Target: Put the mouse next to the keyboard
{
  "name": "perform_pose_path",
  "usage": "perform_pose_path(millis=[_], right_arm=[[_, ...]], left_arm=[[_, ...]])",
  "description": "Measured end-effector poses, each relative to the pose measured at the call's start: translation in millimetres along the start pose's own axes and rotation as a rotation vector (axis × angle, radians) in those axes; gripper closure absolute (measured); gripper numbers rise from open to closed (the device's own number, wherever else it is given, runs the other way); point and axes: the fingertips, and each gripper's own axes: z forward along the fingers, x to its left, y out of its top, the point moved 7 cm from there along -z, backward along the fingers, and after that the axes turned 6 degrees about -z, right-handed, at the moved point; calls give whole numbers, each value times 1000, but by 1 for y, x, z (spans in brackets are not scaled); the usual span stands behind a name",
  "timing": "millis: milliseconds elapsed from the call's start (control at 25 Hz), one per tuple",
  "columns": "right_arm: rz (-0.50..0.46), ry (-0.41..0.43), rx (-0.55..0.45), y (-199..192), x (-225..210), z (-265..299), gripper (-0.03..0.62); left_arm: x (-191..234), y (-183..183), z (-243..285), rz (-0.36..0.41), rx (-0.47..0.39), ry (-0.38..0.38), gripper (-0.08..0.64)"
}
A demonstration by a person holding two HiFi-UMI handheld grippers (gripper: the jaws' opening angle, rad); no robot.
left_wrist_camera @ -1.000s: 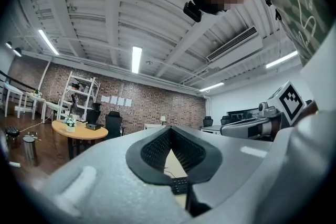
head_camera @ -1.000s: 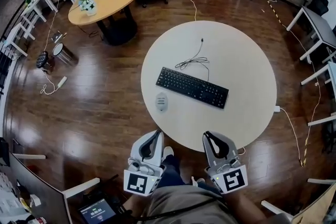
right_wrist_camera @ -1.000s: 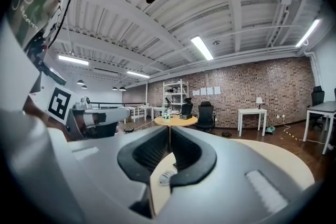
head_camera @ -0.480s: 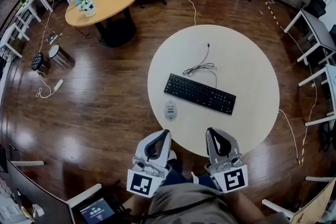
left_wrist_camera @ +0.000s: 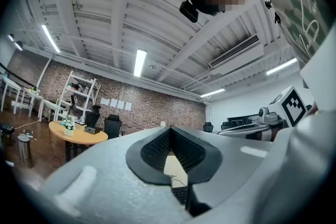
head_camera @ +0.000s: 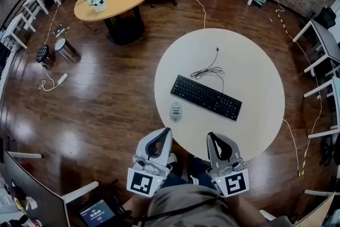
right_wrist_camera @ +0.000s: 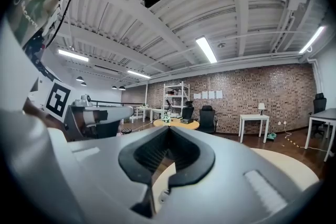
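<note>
Now, both claws pressed together, empty: left claw, right claw, at counter near edge. Mouse on counter, near keyboard left end, not touching. Cable coiled beyond keyboard. Wooden table far left. Mouse clear only in head view; gripper views show brick wall, ceiling.

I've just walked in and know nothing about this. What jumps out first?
A big round white table on dark wood floor carries a black keyboard at its middle, with a pale mouse by the keyboard's left end. Low in the head view, the left gripper and right gripper are shut and empty.
</note>
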Motion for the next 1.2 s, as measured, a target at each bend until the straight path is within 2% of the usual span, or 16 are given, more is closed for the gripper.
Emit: perform_pose_path(millis=[120,320,800,1000,1080,1120,1200], right_arm=[[-2,32,-23,0,-2,5,588],[63,104,-8,0,2,18,588],[81,128,42,-20,1,50,574],[63,118,122,-46,-4,66,560],[53,124,174,-67,0,77,547],[59,127,208,-79,3,83,518],[90,126,277,-100,11,94,418]], left_arm=[[-3,5,0,14,-12,38,556],[-4,11,-2,33,-20,97,557],[15,13,17,65,-36,113,556],[13,11,25,61,-32,89,556],[13,8,27,57,-21,79,557],[14,7,28,55,-15,76,555],[16,6,29,59,-5,76,555]])
